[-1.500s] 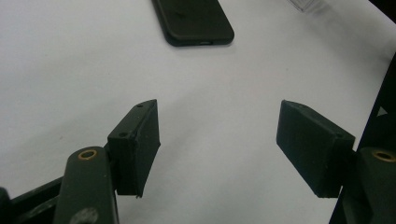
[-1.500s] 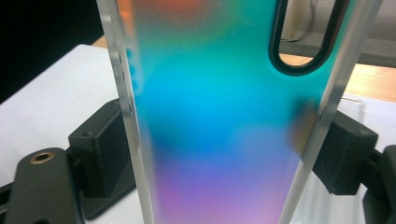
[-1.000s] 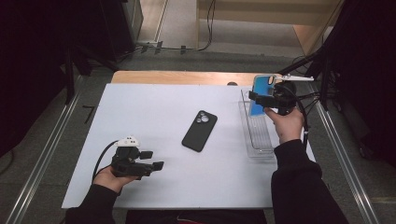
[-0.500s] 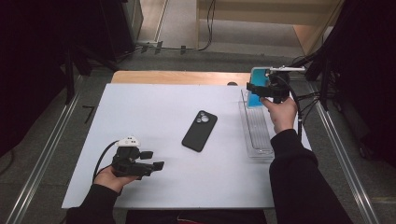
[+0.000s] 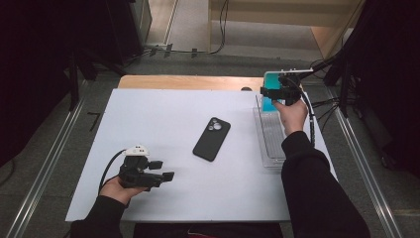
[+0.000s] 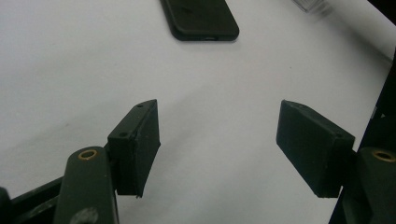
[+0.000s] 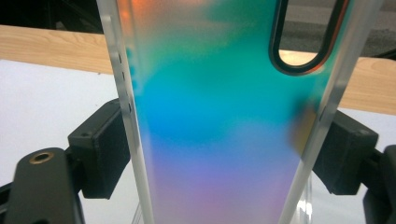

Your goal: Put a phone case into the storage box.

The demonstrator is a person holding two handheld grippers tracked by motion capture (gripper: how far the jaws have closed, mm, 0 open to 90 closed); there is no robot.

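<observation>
The high view looks forward and down over the whole white table (image 5: pixel 163 119). The left gripper view sits low and close above that table, facing a black phone (image 6: pixel 200 18), which the high view shares. The right gripper view looks at an iridescent case (image 7: pixel 219 140) from very near.

A white table top (image 5: pixel 163 114) rests on a wooden board (image 5: pixel 188 82) whose far edge remains exposed. Grey floor (image 5: pixel 44 163) surrounds the table, with metal rails (image 5: pixel 49 148) along both sides. Black curtains (image 5: pixel 34 64) enclose the left and right; cables (image 5: pixel 198 49) lie beyond the far edge
</observation>
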